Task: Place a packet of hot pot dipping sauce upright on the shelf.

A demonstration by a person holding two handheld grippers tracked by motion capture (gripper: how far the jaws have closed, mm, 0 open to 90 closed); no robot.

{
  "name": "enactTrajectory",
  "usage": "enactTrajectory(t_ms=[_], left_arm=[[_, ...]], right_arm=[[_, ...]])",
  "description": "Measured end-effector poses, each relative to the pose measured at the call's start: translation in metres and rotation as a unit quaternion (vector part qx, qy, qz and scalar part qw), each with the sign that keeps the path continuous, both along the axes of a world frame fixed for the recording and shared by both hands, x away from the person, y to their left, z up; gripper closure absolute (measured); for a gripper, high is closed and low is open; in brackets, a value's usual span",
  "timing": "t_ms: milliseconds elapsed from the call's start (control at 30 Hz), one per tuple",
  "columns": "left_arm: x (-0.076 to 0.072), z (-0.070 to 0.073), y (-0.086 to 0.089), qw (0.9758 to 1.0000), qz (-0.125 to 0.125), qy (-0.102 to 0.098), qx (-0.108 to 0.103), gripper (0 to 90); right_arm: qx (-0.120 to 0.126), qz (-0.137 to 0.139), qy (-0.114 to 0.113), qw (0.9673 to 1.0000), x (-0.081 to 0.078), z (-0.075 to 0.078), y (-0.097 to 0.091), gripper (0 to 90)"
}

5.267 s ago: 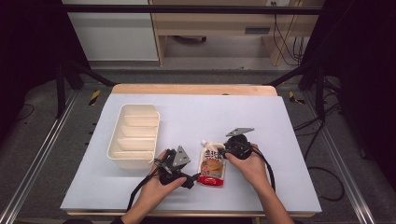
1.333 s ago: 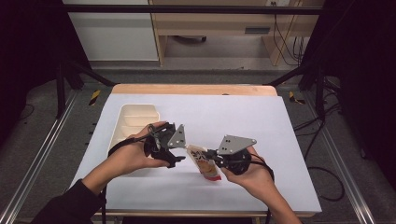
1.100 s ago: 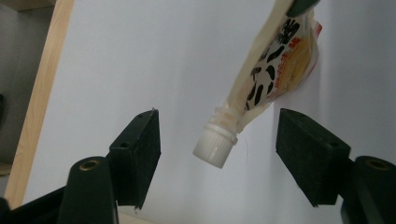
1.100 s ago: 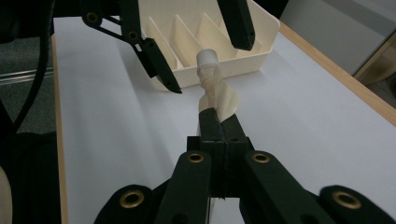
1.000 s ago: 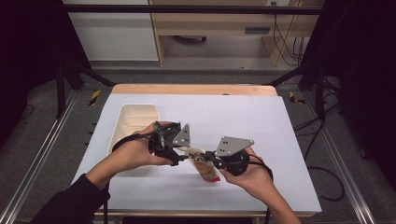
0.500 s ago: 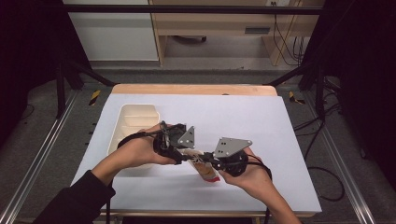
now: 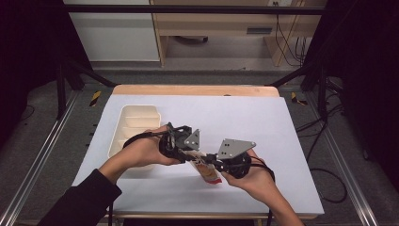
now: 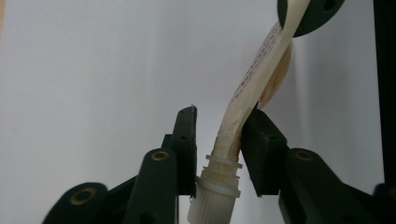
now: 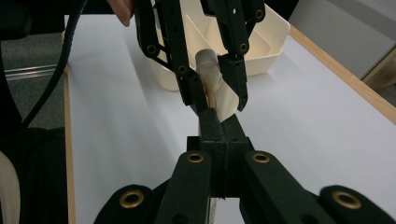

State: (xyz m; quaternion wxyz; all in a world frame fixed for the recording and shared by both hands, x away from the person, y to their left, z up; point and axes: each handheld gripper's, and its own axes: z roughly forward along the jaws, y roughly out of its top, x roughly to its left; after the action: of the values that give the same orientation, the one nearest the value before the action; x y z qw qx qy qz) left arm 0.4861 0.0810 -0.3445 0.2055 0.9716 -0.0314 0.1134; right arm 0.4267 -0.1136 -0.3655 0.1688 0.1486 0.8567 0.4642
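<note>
My right gripper (image 9: 223,122) is clamped tight on the pouch (image 7: 207,170), jaws fully together on its flat body. My left gripper (image 8: 217,135) has just been closing around the spout end; the neck sits between the jaws, one pad touches, and I can't tell if the other presses yet. The pouch hangs above the table (image 7: 263,122), near the tray (image 7: 134,123), its long axis running gripper to gripper, cap (image 8: 214,200) toward the left gripper. The label is unreadable, and the cap is cut off at the frame edge.
</note>
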Motion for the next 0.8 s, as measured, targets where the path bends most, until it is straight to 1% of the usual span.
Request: enactTrajectory(t_ms=[33,67,100,167,300,333,367,433,500,533,567,600,633,667,700,733,767,800], left_arm=[[0.0,0.0,0.0,1.0,-0.002,0.0,0.002,70.0],[0.0,0.0,0.0,1.0,-0.001,0.001,0.002,70.0],[-0.001,0.0,-0.001,1.0,0.0,0.003,0.002,72.2],[-0.001,0.0,-0.001,1.0,-0.003,0.002,0.007,73.3],[-0.002,0.001,-0.003,1.0,-0.003,0.004,0.003,74.0],[-0.003,0.001,-0.003,1.0,-0.003,0.004,0.003,74.4],[-0.003,0.001,-0.003,1.0,-0.006,0.003,0.006,74.8],[-0.002,0.001,-0.004,1.0,-0.003,0.002,0.008,75.7],[-0.002,0.0,-0.005,1.0,-0.001,0.001,0.006,75.8],[-0.002,0.0,-0.005,1.0,-0.003,0.001,0.009,75.8],[-0.002,0.0,-0.006,0.9999,0.0,0.001,0.011,75.8],[-0.001,0.001,-0.006,0.9999,0.0,0.0,0.014,75.9],[-0.002,0.0,-0.006,0.9999,0.003,0.001,0.015,75.9],[-0.002,0.0,-0.007,0.9999,0.003,0.0,0.017,75.9],[-0.002,0.001,-0.007,0.9998,0.004,0.001,0.017,75.9],[-0.002,0.001,-0.008,0.9998,0.004,0.0,0.021,75.9],[-0.002,0.001,-0.009,0.9998,0.003,-0.001,0.02,75.9],[-0.003,0.002,-0.011,0.9997,0.004,0.0,0.024,75.9]], right_arm=[[0.0,0.0,0.001,1.0,0.0,0.0,0.0,90.0],[0.0,0.0,0.001,1.0,0.0,0.0,0.0,90.0],[0.001,0.001,0.001,1.0,0.0,0.0,-0.001,90.0],[0.002,0.001,0.002,1.0,0.0,-0.001,-0.002,90.0],[0.004,0.002,0.005,1.0,0.001,-0.002,-0.004,90.0],[0.005,0.001,0.006,1.0,0.001,-0.003,-0.005,86.7],[0.006,-0.004,0.006,1.0,0.001,-0.003,-0.006,81.1],[0.007,-0.013,0.004,0.9999,0.002,-0.005,-0.009,66.6],[0.002,-0.029,0.002,0.9996,0.001,-0.009,-0.011,48.5],[-0.005,-0.035,-0.001,0.9994,0.0,-0.012,-0.013,45.9],[-0.008,-0.04,-0.012,0.9991,-0.002,-0.015,-0.014,41.7],[-0.009,-0.052,-0.021,0.9984,-0.004,-0.019,-0.017,34.6],[-0.008,-0.065,-0.02,0.9977,-0.006,-0.022,-0.019,29.5],[-0.007,-0.073,-0.017,0.9971,-0.006,-0.025,-0.021,24.5],[-0.006,-0.087,-0.009,0.9962,-0.006,-0.029,-0.023,19.1],[-0.008,-0.099,0.005,0.9951,-0.005,-0.034,-0.026,13.9],[-0.019,-0.131,0.021,0.991,-0.004,-0.044,-0.033,12.2],[-0.019,-0.131,0.021,0.991,-0.004,-0.044,-0.033,12.2]])
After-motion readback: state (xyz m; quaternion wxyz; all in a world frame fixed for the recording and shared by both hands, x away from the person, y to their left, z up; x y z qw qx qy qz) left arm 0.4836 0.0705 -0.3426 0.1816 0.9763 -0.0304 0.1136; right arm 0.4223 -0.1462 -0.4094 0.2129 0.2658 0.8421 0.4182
